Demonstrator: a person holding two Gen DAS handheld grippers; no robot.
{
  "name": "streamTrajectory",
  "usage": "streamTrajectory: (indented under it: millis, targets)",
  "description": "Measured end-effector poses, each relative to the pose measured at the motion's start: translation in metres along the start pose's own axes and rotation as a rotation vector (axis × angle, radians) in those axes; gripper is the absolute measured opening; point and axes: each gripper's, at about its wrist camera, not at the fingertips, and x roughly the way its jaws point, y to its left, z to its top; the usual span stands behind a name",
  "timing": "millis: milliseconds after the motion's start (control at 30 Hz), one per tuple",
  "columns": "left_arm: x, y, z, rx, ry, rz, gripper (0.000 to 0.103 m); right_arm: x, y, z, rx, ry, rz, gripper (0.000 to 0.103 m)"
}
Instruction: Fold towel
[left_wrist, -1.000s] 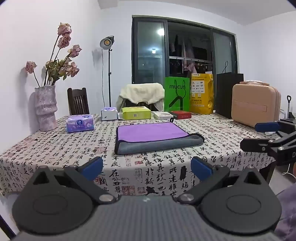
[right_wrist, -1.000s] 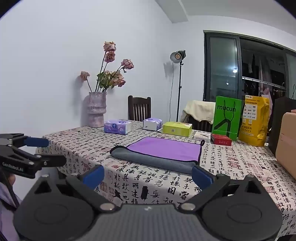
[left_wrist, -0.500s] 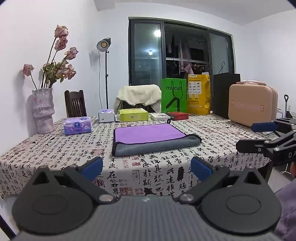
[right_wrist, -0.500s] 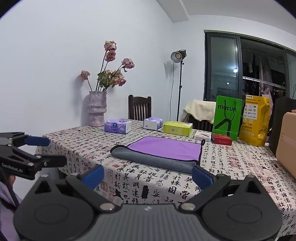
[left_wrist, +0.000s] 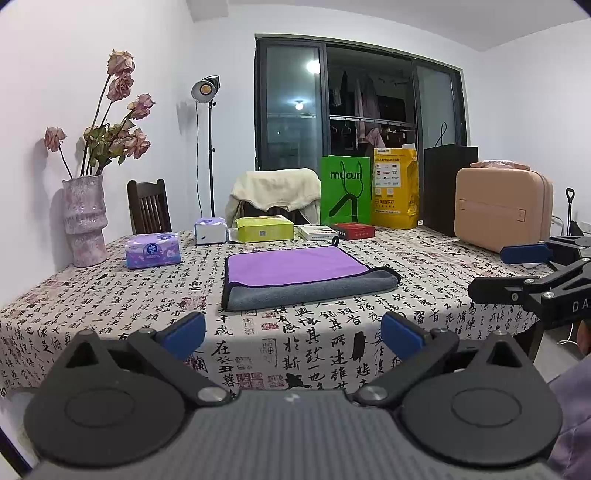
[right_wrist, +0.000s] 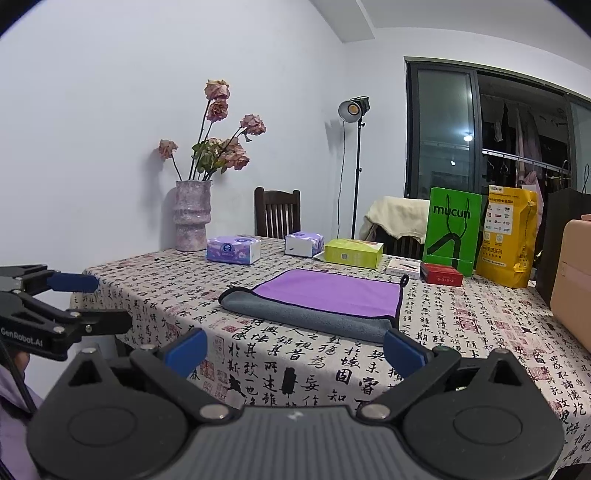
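The towel (left_wrist: 295, 271) is purple on top and grey underneath. It lies folded over on the patterned tablecloth (left_wrist: 110, 295), with its rolled grey edge toward me. It also shows in the right wrist view (right_wrist: 325, 295). My left gripper (left_wrist: 293, 334) is open and empty, held off the table's near edge. My right gripper (right_wrist: 295, 347) is open and empty too, in front of the table. The right gripper shows at the right edge of the left wrist view (left_wrist: 532, 273), and the left gripper at the left edge of the right wrist view (right_wrist: 62, 299).
A vase of dried roses (left_wrist: 85, 221), tissue packs (left_wrist: 152, 251), a yellow-green box (left_wrist: 265, 229) and small boxes (left_wrist: 352, 230) stand behind the towel. Green (left_wrist: 345, 195) and yellow (left_wrist: 395, 192) bags, a black bag and a tan case (left_wrist: 502, 210) stand at the back right.
The left wrist view has tilted up a little, so the table and towel sit lower in frame. The right wrist view is nearly unchanged. Both grippers stay open.
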Motion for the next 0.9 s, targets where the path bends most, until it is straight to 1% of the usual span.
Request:
streamTrajectory:
  millis: [667,900]
  targets:
    - [-0.0004,-0.0004,-0.0004,0.004,-0.002,-0.001,0.103,0.0007,0.0013,-0.0010,-0.008,-0.001,0.007,0.103]
    - [-0.0005,-0.0007,-0.0003,0.005,-0.002,-0.002,0.103,0.0026,-0.0022,-0.0012,0.011,0.001,0.012,0.103]
